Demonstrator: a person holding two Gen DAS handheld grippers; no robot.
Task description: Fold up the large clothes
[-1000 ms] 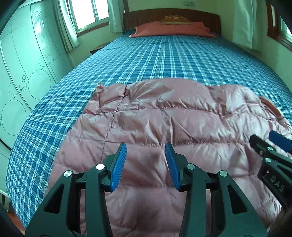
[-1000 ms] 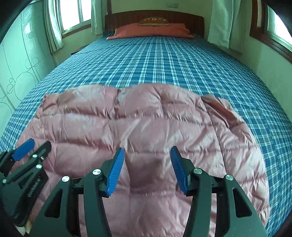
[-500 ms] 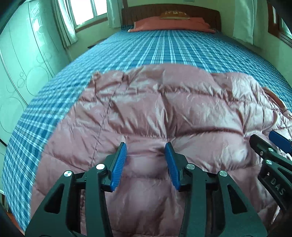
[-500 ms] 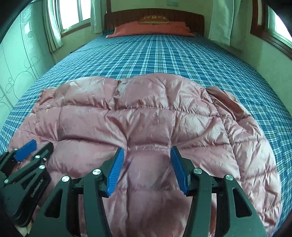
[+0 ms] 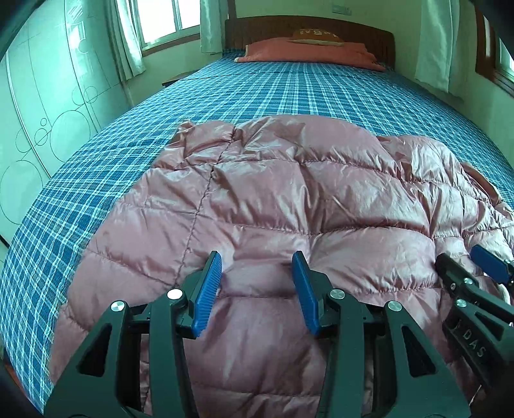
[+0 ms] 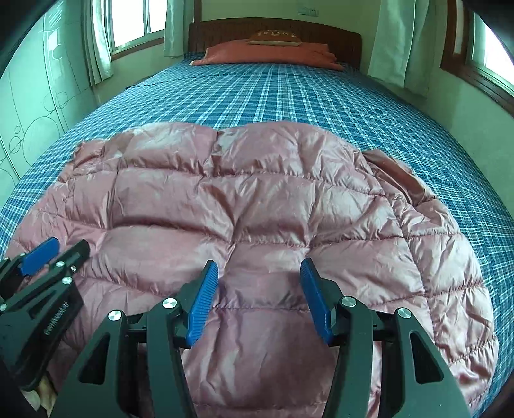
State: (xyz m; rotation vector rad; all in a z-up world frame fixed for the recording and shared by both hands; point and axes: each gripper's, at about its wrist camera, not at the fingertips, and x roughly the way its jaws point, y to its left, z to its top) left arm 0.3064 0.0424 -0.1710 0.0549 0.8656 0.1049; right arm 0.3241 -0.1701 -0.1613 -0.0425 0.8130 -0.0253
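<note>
A large pink quilted down jacket lies spread on the near end of the bed; it also shows in the right wrist view. My left gripper is open, its blue pads low over the jacket's near part, holding nothing. My right gripper is open too, low over the same near part, empty. Each gripper appears at the edge of the other's view: the right gripper at the right, the left gripper at the left. The jacket's near hem is hidden under the grippers.
The bed has a blue plaid sheet with an orange pillow at the wooden headboard. A wardrobe stands to the left, curtained windows on both sides. The bed's left edge is close.
Both grippers dipped toward the jacket and then drew back a little; the jacket's far edge now looks farther away than half a second ago. Both stayed open.
</note>
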